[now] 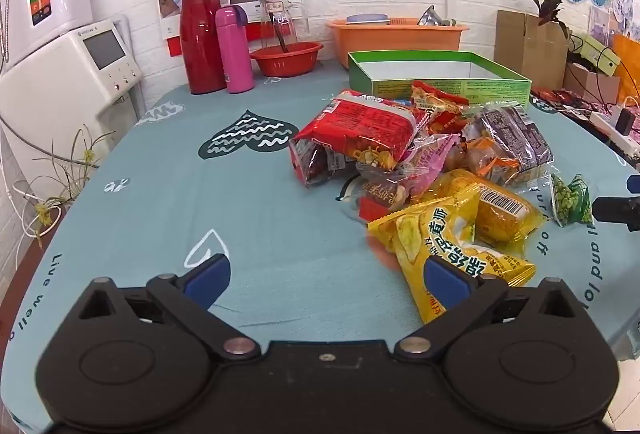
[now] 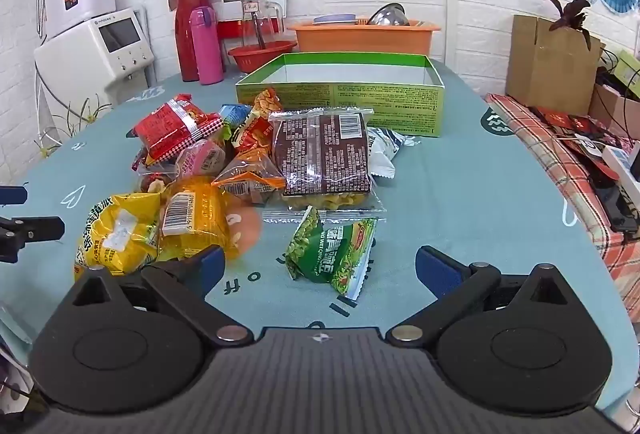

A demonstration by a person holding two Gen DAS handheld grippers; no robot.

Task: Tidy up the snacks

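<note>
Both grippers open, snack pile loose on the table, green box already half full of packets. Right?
One error: the green box is empty, its white inside bare in the right wrist view. Left gripper and right gripper are open; the snack pile lies loose on the table.

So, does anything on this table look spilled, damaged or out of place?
Only the snack packets: they lie in a loose, overlapping heap on the tablecloth, while the green box behind them looks empty. No visible tears or spills.

Snack pile (image 2: 248,169) on tablecloth (image 2: 460,218), open box (image 2: 340,101) behind, flasks (image 2: 200,41) far left.
</note>
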